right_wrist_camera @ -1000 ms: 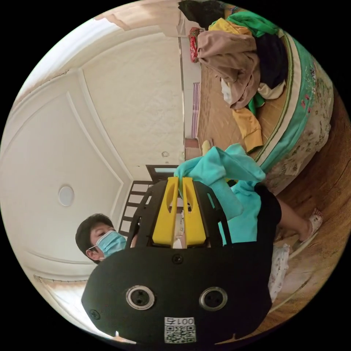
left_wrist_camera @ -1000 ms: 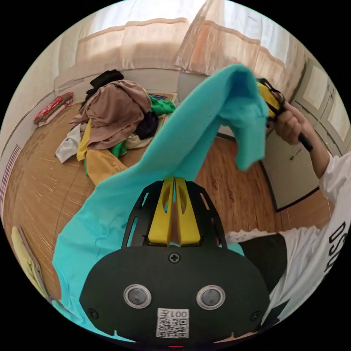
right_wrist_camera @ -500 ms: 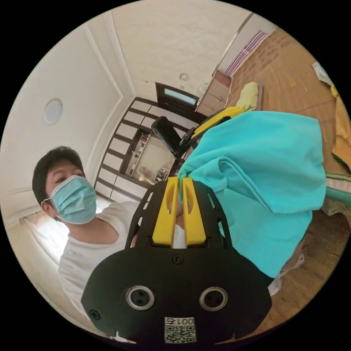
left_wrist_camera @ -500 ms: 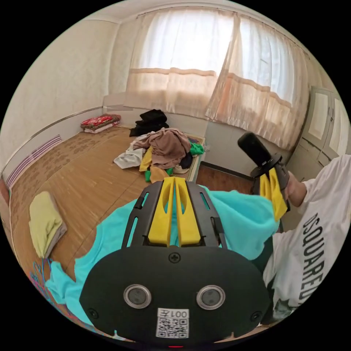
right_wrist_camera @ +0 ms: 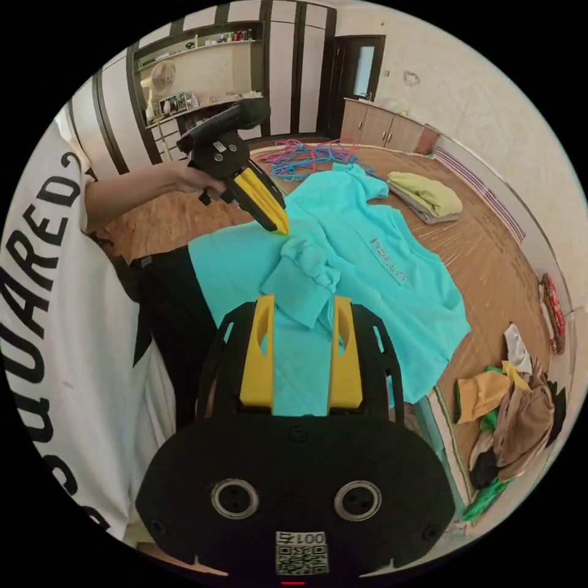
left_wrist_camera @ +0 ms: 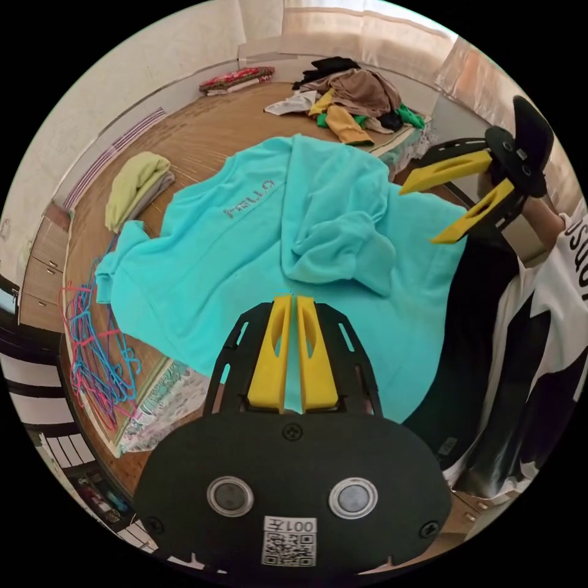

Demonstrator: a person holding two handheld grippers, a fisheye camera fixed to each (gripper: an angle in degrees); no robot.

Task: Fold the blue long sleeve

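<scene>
Wooden flooring runs through the room, and a wide bed (left_wrist_camera: 202, 131) with a woven mat top carries everything; the blue long sleeve (left_wrist_camera: 257, 245) lies spread across the near part of the bed (right_wrist_camera: 490, 269), front up with lettering on the chest, its near edge hanging over the side by the person (right_wrist_camera: 55, 318) in a white printed shirt; one sleeve (left_wrist_camera: 337, 245) is folded in over the body of the garment (right_wrist_camera: 367, 269) in a bunched heap; a pile of mixed clothes (left_wrist_camera: 352, 101) sits at the far end of the bed (right_wrist_camera: 514, 422), well apart from the garment; a folded yellow-green cloth (left_wrist_camera: 135, 184) lies near one shoulder (right_wrist_camera: 429, 196); a tangle of pink and blue hangers (left_wrist_camera: 98, 355) rests near the bed's edge (right_wrist_camera: 312, 156); the left tongs (left_wrist_camera: 290, 300) are nearly closed with a thin gap, tips just above the fabric (right_wrist_camera: 269, 214), and I cannot tell whether they pinch it; the right tongs (right_wrist_camera: 303, 306) stand open over the folded sleeve (right_wrist_camera: 300, 282), holding nothing (left_wrist_camera: 456, 199)
</scene>
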